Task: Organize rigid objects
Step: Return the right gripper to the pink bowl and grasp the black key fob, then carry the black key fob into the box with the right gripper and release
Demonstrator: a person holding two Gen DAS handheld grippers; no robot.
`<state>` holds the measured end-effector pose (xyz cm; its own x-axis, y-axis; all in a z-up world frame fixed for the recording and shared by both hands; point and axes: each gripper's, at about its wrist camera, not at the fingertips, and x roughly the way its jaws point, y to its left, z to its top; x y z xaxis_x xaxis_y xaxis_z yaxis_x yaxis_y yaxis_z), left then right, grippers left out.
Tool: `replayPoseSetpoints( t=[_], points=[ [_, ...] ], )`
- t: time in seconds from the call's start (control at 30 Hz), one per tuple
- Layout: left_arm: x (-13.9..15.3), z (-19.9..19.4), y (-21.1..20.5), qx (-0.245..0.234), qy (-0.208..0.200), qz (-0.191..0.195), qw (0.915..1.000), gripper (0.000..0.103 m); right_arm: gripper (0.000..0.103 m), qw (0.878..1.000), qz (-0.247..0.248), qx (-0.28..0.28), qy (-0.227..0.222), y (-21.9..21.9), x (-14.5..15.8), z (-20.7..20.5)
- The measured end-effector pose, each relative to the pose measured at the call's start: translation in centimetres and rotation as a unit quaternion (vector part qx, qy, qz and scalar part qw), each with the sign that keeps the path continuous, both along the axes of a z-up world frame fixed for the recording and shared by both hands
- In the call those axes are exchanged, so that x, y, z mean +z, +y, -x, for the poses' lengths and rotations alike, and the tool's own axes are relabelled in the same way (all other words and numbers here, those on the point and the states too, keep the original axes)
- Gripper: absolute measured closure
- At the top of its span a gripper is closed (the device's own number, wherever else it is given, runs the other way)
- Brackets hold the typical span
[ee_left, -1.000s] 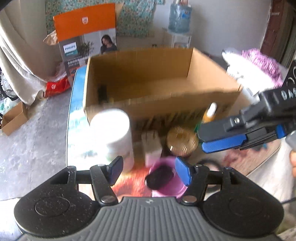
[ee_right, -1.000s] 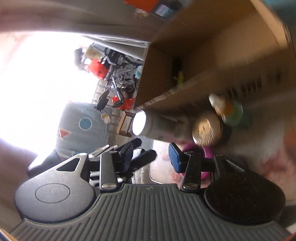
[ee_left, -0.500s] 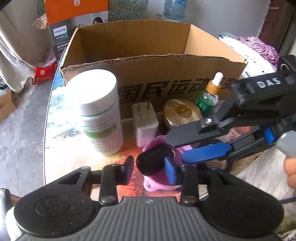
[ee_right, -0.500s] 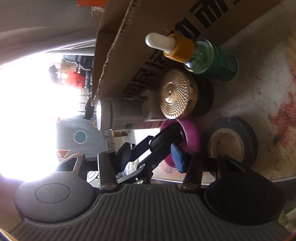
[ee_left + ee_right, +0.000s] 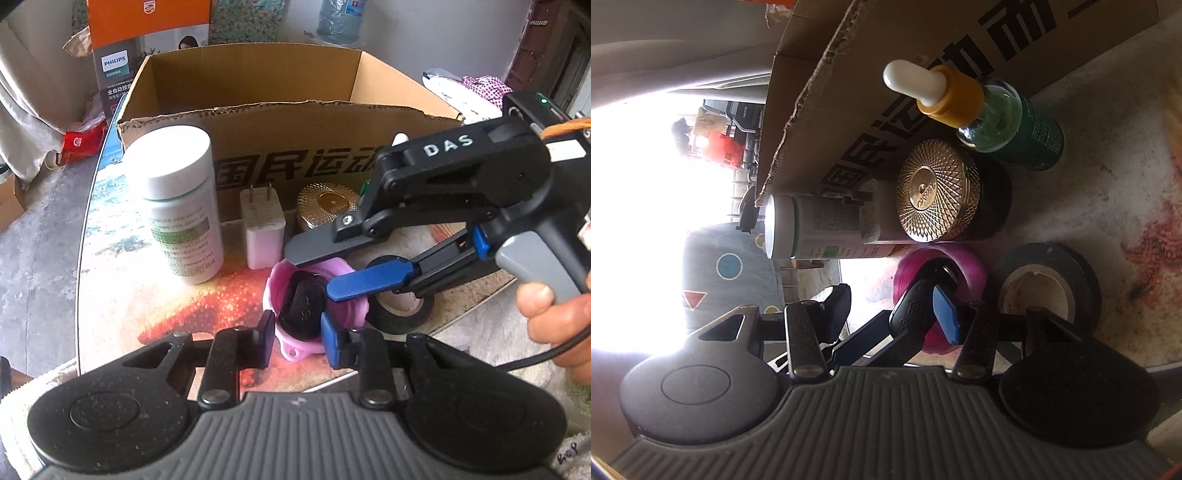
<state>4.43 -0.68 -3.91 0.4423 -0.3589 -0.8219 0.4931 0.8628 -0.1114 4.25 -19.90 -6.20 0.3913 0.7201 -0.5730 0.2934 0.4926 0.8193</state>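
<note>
My left tongs [image 5: 297,338] sit low over the near edge of the table [image 5: 122,295], their jaws parted on either side of the black key fob [image 5: 303,308]; whether the pads touch it I cannot tell, though the gap looks only a little wider than the fob itself. The fob stands tilted in the pink cup [image 5: 349,308], which rests on the table just ahead of my left tips. My right tongs [image 5: 314,271] come in from the right at a slant, rolled onto their side; their black upper finger lies over the far rim of the pink cup and the blue lower finger reaches to the fob's upper end. In the right wrist view the right tongs [image 5: 890,314] are spread wide, the blue pad against the key fob [image 5: 912,308] and the black pad well clear of it; so they are released, not clamping.

Just right of the cup, under my right tongs, lies a roll of black tape [image 5: 402,312]. Beyond my left tips stands a white charger plug [image 5: 263,232], prongs up; to its left a white pill bottle [image 5: 181,201] with a green label, upright; to its right a jar with a gold patterned lid [image 5: 327,205]. In the right wrist view a green dropper bottle [image 5: 990,114] with an orange collar stands beside that gold-lidded jar [image 5: 938,195]. All of these stand close against the near wall of the open cardboard box [image 5: 280,122]; behind the box leans an orange Philips carton [image 5: 147,48].
</note>
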Motion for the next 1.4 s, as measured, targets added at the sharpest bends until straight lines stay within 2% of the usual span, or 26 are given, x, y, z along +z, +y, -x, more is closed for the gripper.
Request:
replayPoseSetpoints(
  t=[0.2, 0.37, 0.47, 0.57, 0.7, 0.8, 0.83, 1.03, 1.2, 1.4],
  points=[
    [0.1, 0.3, 0.3, -0.011, 0.012, 0.023, 0.9996, 0.079, 0.053, 1.000, 0.023, 0.009, 0.005, 0.8, -0.1, -0.3],
    [-0.1, 0.2, -0.2, -0.013, 0.007, 0.022, 0.9997, 0.078, 0.053, 0.999, 0.038, 0.018, -0.005, 1.5, -0.2, -0.9],
    [-0.3, 0.0, -0.5, -0.015, 0.017, 0.021, 0.9995, 0.077, 0.054, 0.998, 0.048, 0.024, -0.012, 1.8, -0.1, -1.2],
    [-0.7, -0.3, -1.0, -0.011, 0.019, 0.009, 0.9997, 0.076, 0.055, 0.998, 0.058, 0.034, -0.018, 2.1, 0.0, -1.4],
    [-0.9, -1.0, -1.1, -0.008, 0.032, 0.021, 0.9992, 0.076, 0.056, 0.996, 0.073, 0.047, -0.027, 2.8, 0.5, -1.8],
    [-1.6, -1.4, -1.2, -0.003, 0.045, 0.022, 0.9987, 0.076, 0.061, 0.995, 0.083, 0.052, -0.031, 3.2, 0.6, -1.9],
    [-1.6, -1.5, -1.3, -0.001, 0.041, 0.019, 0.9990, 0.076, 0.066, 0.995, 0.080, 0.053, -0.030, 3.3, 0.4, -2.0],
    [-1.8, -1.8, -1.3, 0.006, 0.039, 0.014, 0.9991, 0.080, 0.079, 0.996, 0.075, 0.045, -0.035, 3.5, 0.0, -2.0],
    [-1.2, -1.1, -1.1, 0.001, 0.027, 0.005, 0.9996, 0.081, 0.080, 0.997, 0.059, 0.039, -0.042, 3.3, -0.6, -1.3],
    [0.6, 0.2, -1.2, 0.005, -0.001, 0.000, 1.0000, 0.081, 0.080, 0.996, 0.052, 0.039, -0.068, 3.5, 0.4, -0.4]
  ],
)
